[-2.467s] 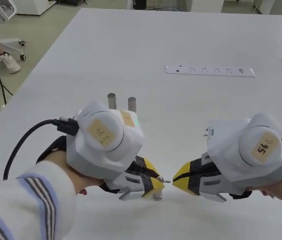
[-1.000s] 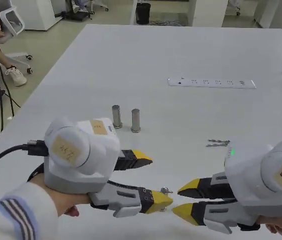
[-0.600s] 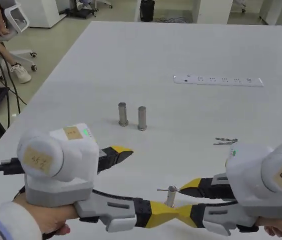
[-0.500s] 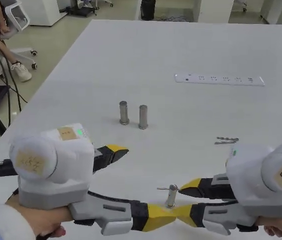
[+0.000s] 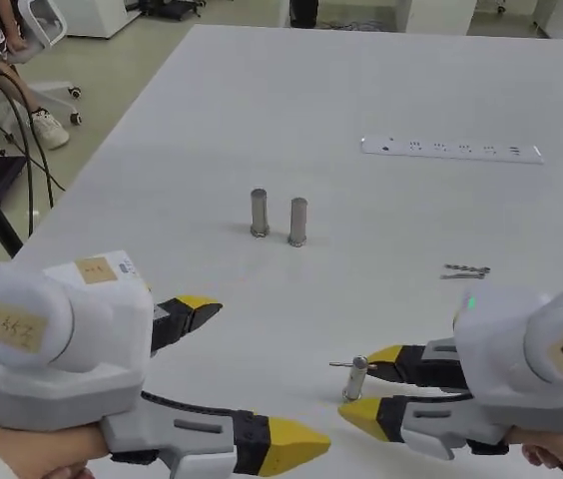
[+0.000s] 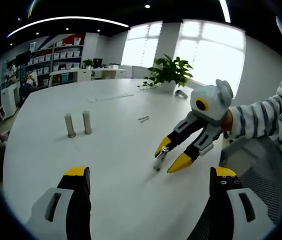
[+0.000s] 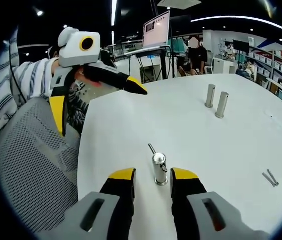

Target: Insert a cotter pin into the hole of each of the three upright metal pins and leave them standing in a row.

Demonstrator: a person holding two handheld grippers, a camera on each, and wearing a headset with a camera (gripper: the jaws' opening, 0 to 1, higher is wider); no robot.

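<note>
In the right gripper view I see the short steel pin [image 7: 159,169] upright between my right gripper's [image 7: 153,175] parted jaws, with the thin wire cotter pin [image 7: 152,148] level through its head. My left gripper [image 5: 269,371] gapes wide near that pin. The left gripper view adds windows and a leafy potted plant [image 6: 168,75] beyond the white table [image 5: 361,90].

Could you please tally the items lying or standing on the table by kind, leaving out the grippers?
metal pins: 3
cotter pins: 3 (1 through the nearest pin, 2 loose)
power strip: 1
Total: 7
</note>
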